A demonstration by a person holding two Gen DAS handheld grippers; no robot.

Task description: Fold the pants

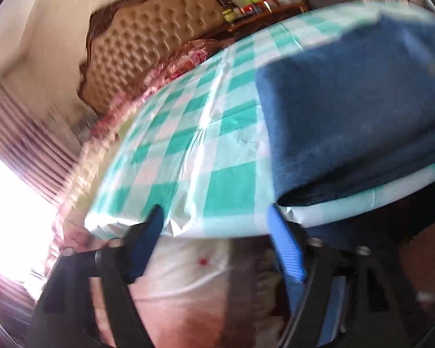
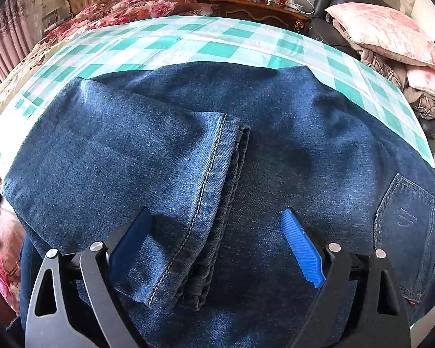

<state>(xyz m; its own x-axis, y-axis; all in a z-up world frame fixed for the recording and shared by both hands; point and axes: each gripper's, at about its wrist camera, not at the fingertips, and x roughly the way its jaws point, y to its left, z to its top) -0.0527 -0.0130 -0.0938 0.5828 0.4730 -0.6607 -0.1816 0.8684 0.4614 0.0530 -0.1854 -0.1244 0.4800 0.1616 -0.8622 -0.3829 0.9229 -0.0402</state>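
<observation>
On the checked cloth [image 2: 217, 46] I see the jeans [image 2: 275, 145] folded once, hem [image 2: 206, 191] over thigh, another fold left; both my right gripper [image 2: 217, 232] and left gripper [image 1: 214, 232] gape empty.

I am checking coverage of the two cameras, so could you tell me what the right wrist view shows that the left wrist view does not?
Only the right wrist view shows the hem of the folded leg, the back pocket and the pink pillow. Only the left wrist view shows the bright window. Both show the jeans, the checked cloth and the tufted headboard.

Daylit; left view blurred, overexposed
</observation>
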